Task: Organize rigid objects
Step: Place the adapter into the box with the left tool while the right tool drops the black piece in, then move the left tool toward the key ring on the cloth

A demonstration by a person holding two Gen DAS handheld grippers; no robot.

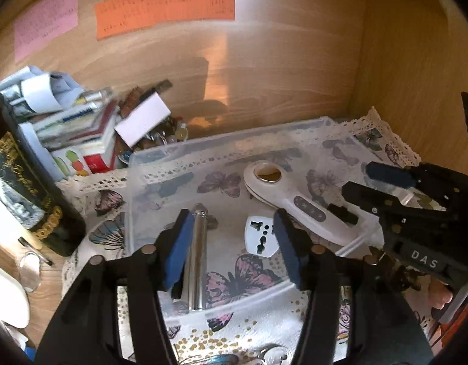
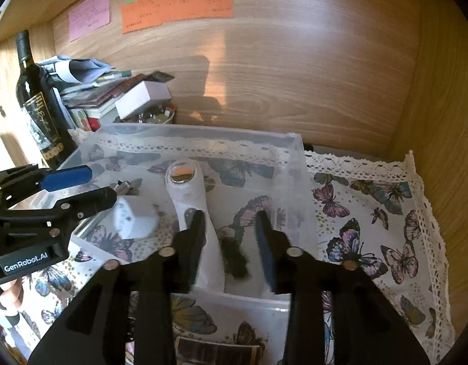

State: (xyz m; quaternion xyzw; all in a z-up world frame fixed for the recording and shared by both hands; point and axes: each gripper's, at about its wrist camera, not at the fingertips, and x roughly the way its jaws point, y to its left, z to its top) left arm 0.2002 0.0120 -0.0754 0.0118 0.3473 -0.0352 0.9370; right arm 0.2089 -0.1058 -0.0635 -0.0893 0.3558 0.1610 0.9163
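A clear plastic bin (image 1: 136, 164) sits on a butterfly cloth. In it lie a chrome cylinder (image 1: 197, 252), a white plug adapter (image 1: 261, 237) and a white handheld device (image 1: 297, 203) with a round metal head. My left gripper (image 1: 234, 243) is open over the bin's near side, the cylinder just inside its left finger. My right gripper (image 2: 230, 240) is open above the bin (image 2: 294, 158), its left finger by the device's handle (image 2: 209, 243). A small black object (image 2: 235, 258) lies between its fingers. The adapter (image 2: 136, 216) lies to their left.
A dark wine bottle (image 2: 36, 103) stands at the left beside a pile of papers and boxes (image 1: 69, 121). Wooden walls close the back and the right. Coloured notes (image 2: 176, 6) stick to the back wall. The butterfly cloth (image 2: 371, 228) extends right of the bin.
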